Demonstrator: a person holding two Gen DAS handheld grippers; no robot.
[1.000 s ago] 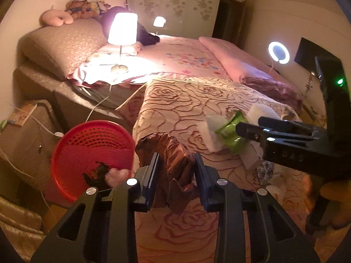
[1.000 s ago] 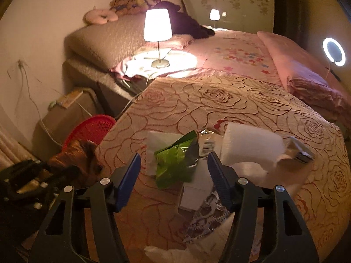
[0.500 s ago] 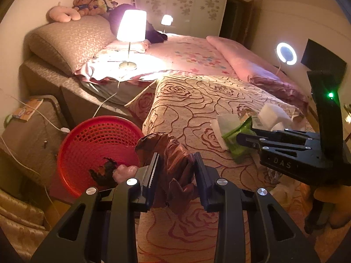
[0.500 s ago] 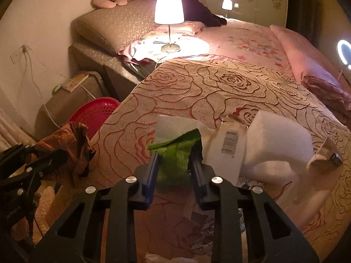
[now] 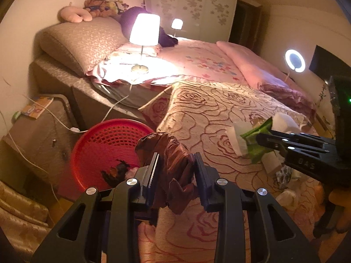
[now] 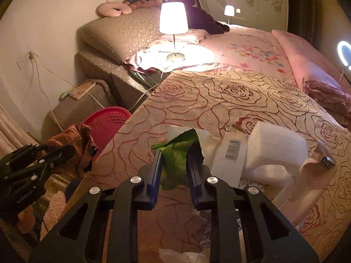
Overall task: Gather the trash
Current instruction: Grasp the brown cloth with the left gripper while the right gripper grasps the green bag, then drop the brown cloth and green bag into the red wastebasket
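My left gripper (image 5: 175,164) is shut on a crumpled brown wrapper (image 5: 169,153), held beside the bed edge just right of a red basket (image 5: 105,140); the wrapper also shows in the right wrist view (image 6: 74,144). The basket holds a few scraps (image 5: 116,172). My right gripper (image 6: 174,160) is shut on a green wrapper (image 6: 177,155), just above the rose-patterned bedspread (image 6: 230,100). The right gripper shows in the left wrist view (image 5: 265,139) with the green wrapper (image 5: 255,135). More trash lies on the bed: a white foam block (image 6: 278,144), a barcode-labelled pack (image 6: 230,160), white paper (image 6: 206,140).
A lit lamp (image 5: 143,32) stands on the far bed part with its cord trailing down. A low brown stool (image 5: 37,127) with a booklet sits left of the basket. A ring light (image 5: 295,60) glows at the right. Pillows and plush toys (image 5: 101,6) line the headboard.
My right gripper has closed on the green wrapper and lifted it slightly. My left gripper has kept hold of the brown wrapper and shifted left, bringing the red basket more into view.
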